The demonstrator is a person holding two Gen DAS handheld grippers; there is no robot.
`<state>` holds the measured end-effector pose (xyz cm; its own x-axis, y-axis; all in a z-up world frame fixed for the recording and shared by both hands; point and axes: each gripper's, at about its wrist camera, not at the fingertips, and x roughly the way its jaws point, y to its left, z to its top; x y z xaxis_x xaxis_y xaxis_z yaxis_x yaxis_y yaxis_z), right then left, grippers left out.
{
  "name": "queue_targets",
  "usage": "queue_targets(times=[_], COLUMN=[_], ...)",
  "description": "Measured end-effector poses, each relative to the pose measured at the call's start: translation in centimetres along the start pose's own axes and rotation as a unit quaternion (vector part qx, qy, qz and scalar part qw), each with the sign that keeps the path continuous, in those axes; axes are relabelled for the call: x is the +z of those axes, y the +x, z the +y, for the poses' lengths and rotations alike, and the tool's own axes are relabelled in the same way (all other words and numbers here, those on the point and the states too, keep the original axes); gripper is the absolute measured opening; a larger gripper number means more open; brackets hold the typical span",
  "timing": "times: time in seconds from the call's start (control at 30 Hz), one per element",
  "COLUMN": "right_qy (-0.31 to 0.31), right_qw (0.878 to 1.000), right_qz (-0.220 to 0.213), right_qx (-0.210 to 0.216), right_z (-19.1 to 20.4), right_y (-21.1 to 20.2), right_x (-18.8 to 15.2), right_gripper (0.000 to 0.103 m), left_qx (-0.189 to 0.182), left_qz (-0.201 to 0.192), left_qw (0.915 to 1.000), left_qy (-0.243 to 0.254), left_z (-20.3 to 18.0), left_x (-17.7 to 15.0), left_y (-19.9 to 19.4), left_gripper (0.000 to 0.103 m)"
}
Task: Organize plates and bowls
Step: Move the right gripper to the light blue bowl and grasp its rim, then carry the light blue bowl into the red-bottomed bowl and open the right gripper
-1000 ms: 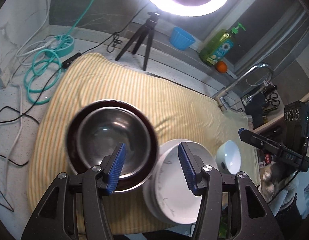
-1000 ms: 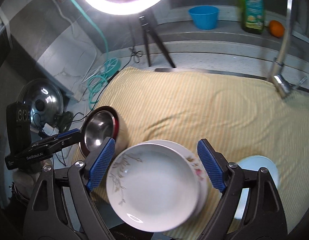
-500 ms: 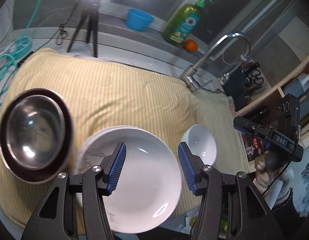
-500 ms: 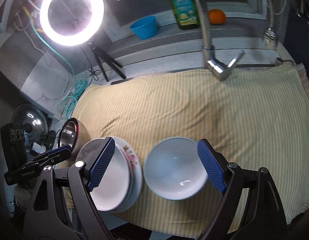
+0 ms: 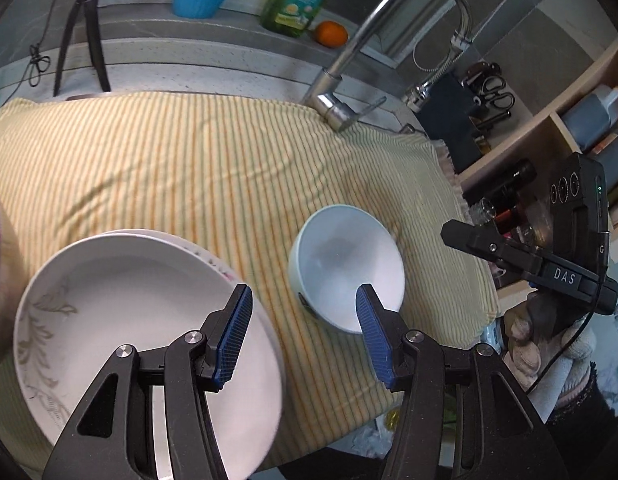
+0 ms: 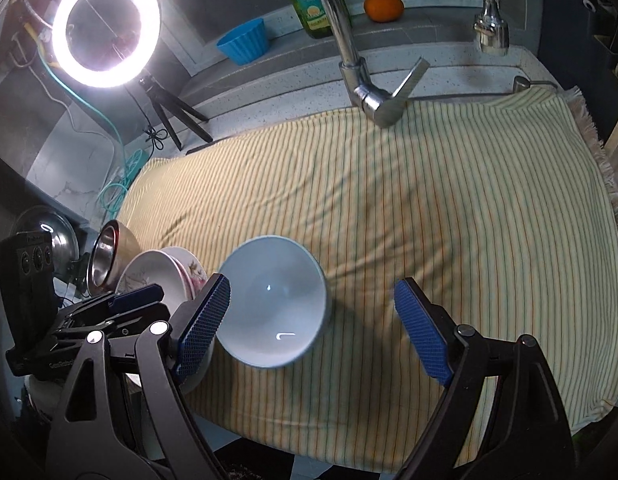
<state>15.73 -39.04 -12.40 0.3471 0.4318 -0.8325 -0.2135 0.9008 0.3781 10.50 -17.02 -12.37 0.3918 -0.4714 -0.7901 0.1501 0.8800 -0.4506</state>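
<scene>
Jaws parted and empty on both grippers, left gripper [image 5: 303,322] and right gripper [image 6: 311,318], above the striped towel [image 6: 449,200] draping the surface. Stacked plates [image 5: 121,304] lie beside a white bowl [image 6: 275,300], likely the next pickup, calling for a rim grip. Nearby faucet [image 6: 365,80] crowds lifting room.

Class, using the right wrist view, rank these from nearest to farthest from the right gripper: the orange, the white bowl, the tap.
1. White bowl, just ahead, towards the left finger.
2. Tap, at the cloth's far edge.
3. Orange, on the back ledge.
</scene>
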Motion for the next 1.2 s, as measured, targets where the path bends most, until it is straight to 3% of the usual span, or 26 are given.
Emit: queue_targets(times=[0.1, 0.23, 0.53, 0.67, 0.73, 0.87, 1.2], right_qy=[-0.003, -0.003, -0.002, -0.003, -0.003, 0.003, 0.007], right_qw=[1.000, 1.000, 0.998, 0.998, 0.997, 0.997, 0.997], right_qz=[0.009, 0.026, 0.047, 0.059, 0.062, 0.067, 0.066], right_qx=[0.005, 0.018, 0.032, 0.038, 0.040, 0.042, 0.030], right_z=[-0.3, -0.7, -1.0, -0.9, -0.9, -1.2, -1.3], right_y=[0.9, 1.8, 3.6, 4.4, 4.7, 5.2, 5.3], right_x=[-0.4, -1.0, -1.4, -1.6, -1.6, -1.7, -1.6], right_gripper=[0.087, 0.074, 0.058, 0.045, 0.042, 0.026, 0.017], left_qx=[0.003, 0.004, 0.001, -0.003, -0.001, 0.002, 0.003], left_qz=[0.009, 0.016, 0.037, 0.041, 0.042, 0.042, 0.043], left_qw=[0.9999, 0.9998, 0.9992, 0.9989, 0.9989, 0.9989, 0.9989], left_qy=[0.008, 0.012, -0.015, -0.022, -0.021, -0.019, -0.015], left_z=[-0.6, -1.0, -0.5, -0.4, -0.3, -0.2, -0.2], left_x=[0.0, -0.1, 0.4, 0.4, 0.4, 0.5, 0.6], left_y=[1.0, 2.1, 4.3, 4.8, 5.0, 5.1, 5.4], left_gripper=[0.051, 0.046, 0.033, 0.024, 0.023, 0.021, 0.017])
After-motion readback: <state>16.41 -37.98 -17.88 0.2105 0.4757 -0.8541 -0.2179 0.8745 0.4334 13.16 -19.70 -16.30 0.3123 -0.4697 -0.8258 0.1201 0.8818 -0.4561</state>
